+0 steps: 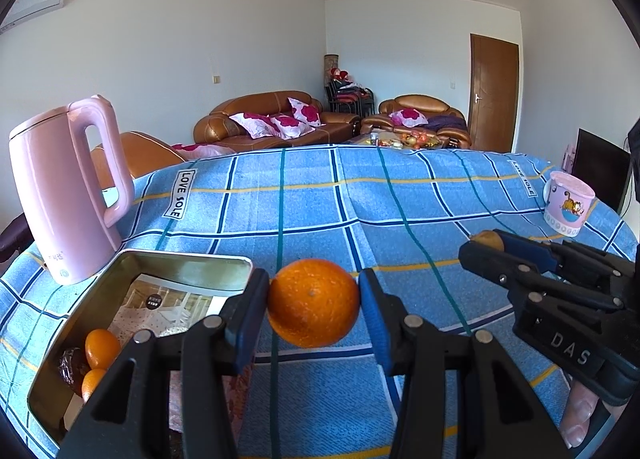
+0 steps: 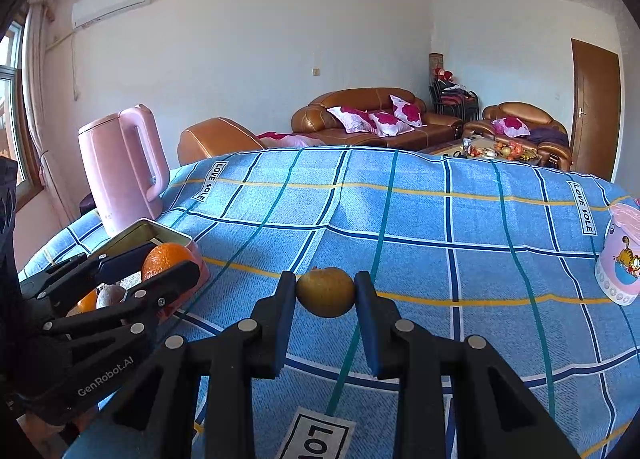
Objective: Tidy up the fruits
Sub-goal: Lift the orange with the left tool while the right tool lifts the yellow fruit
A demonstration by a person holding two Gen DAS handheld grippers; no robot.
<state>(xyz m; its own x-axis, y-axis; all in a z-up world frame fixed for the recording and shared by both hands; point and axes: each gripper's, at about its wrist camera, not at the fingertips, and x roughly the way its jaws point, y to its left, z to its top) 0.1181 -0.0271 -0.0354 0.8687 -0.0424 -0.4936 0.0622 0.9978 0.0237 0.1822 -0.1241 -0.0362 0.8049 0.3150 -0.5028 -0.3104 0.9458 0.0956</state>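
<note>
Left wrist view: our left tool [image 1: 314,301] clamps an orange [image 1: 313,302] just beside the metal tin [image 1: 132,259]; a loose pinch could drop it.

Right wrist view: our right tool [image 2: 325,291] grips a brownish fruit [image 2: 325,292] above the blue-checked counter [image 2: 460,227]; it might roll off.

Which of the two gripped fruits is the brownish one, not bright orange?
The small brownish fruit in the right gripper. The left gripper holds a larger, bright orange beside the metal tin.
</note>
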